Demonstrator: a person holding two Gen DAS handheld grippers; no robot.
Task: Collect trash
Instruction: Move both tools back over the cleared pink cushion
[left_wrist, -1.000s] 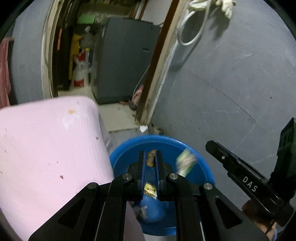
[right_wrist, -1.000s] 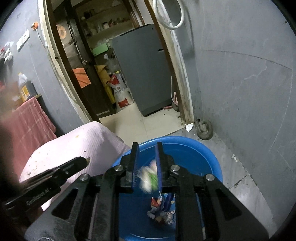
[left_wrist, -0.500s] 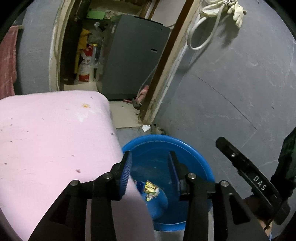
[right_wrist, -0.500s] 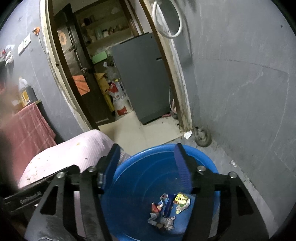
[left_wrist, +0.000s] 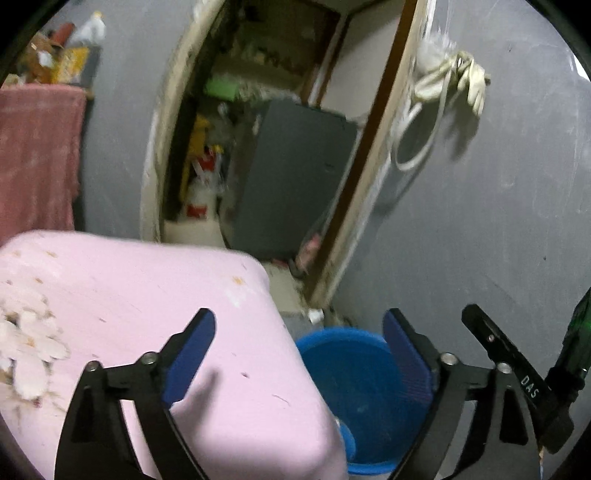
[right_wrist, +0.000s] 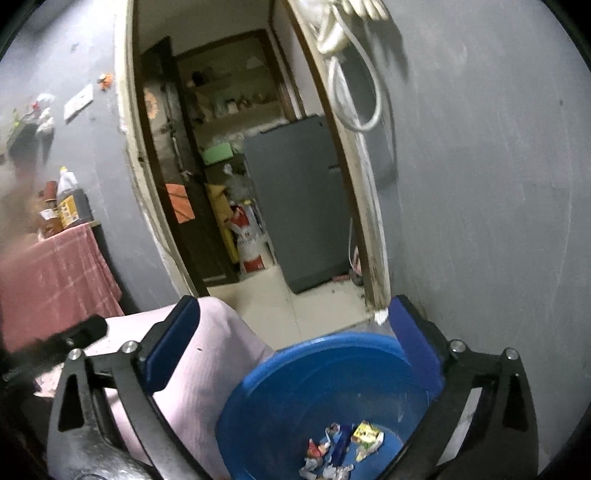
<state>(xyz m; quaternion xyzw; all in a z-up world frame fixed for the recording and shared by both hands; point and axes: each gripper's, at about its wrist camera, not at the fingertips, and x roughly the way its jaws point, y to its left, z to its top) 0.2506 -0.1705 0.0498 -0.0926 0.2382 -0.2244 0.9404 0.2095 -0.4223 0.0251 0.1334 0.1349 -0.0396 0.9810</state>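
Several crumpled wrappers (right_wrist: 341, 452) lie in a small heap at the bottom of the blue tub (right_wrist: 295, 391), among them a yellow-and-green packet and red-and-white scraps; that is all the trash that shows. From the left wrist view the tub's (left_wrist: 354, 376) inside is mostly bare blue, its floor hidden by the near edge of the pink cloth-covered surface (left_wrist: 155, 317).

Relative to the tub: the left gripper (left_wrist: 298, 352) hangs above its near rim and the pink cloth's corner, jaws spread wide after just opening, nothing between the pads. The right gripper (right_wrist: 291, 343) hovers over the tub's open mouth, its jaws likewise just opened to full spread and empty, the heap of wrappers below and between its arms. One black arm of the right gripper marked DAS shows beside the tub's right side in the left wrist view.

The pink cloth butts against the tub's left side and overhangs part of its rim. Behind the tub stands a doorway (right_wrist: 236, 155) with a grey cabinet (right_wrist: 295, 199) past it, and a red-and-white sack to that cabinet's left. A white scrap (right_wrist: 380, 315) lies on the floor just behind the tub by the door frame. Grey wall (right_wrist: 498, 184) rises to the tub's right, with a white hose (right_wrist: 354, 92) hung high on it.
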